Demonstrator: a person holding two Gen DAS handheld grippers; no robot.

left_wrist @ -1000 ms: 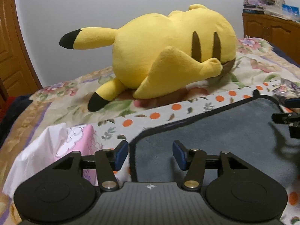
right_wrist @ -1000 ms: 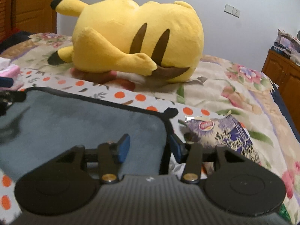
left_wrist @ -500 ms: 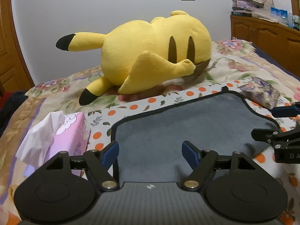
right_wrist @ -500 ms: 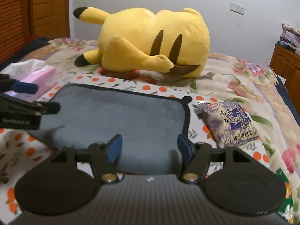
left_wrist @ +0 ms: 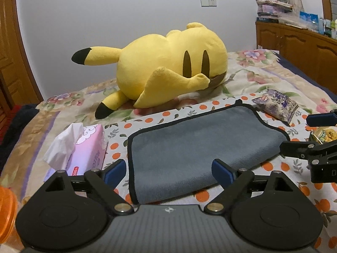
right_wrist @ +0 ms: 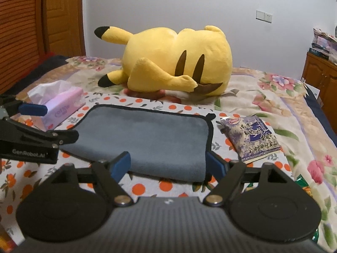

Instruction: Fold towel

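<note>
A grey towel (left_wrist: 195, 147) with a black hem lies folded in half on the dotted cloth of the bed; it also shows in the right wrist view (right_wrist: 147, 139), with the fold at its near edge. My left gripper (left_wrist: 168, 172) is open and empty, just short of the towel's near left corner. My right gripper (right_wrist: 168, 164) is open and empty, just short of the near right corner. Each gripper shows at the edge of the other's view, the right one (left_wrist: 311, 135) and the left one (right_wrist: 42, 122).
A big yellow plush toy (left_wrist: 168, 69) lies behind the towel. A pink tissue box (left_wrist: 82, 151) stands left of it. A purple snack bag (right_wrist: 250, 137) lies right of it. Wooden cabinets (left_wrist: 294, 42) stand at the far right.
Both grippers have opened wider and pulled back and up from the towel's far corners. The towel now lies folded, seen whole from farther away.
</note>
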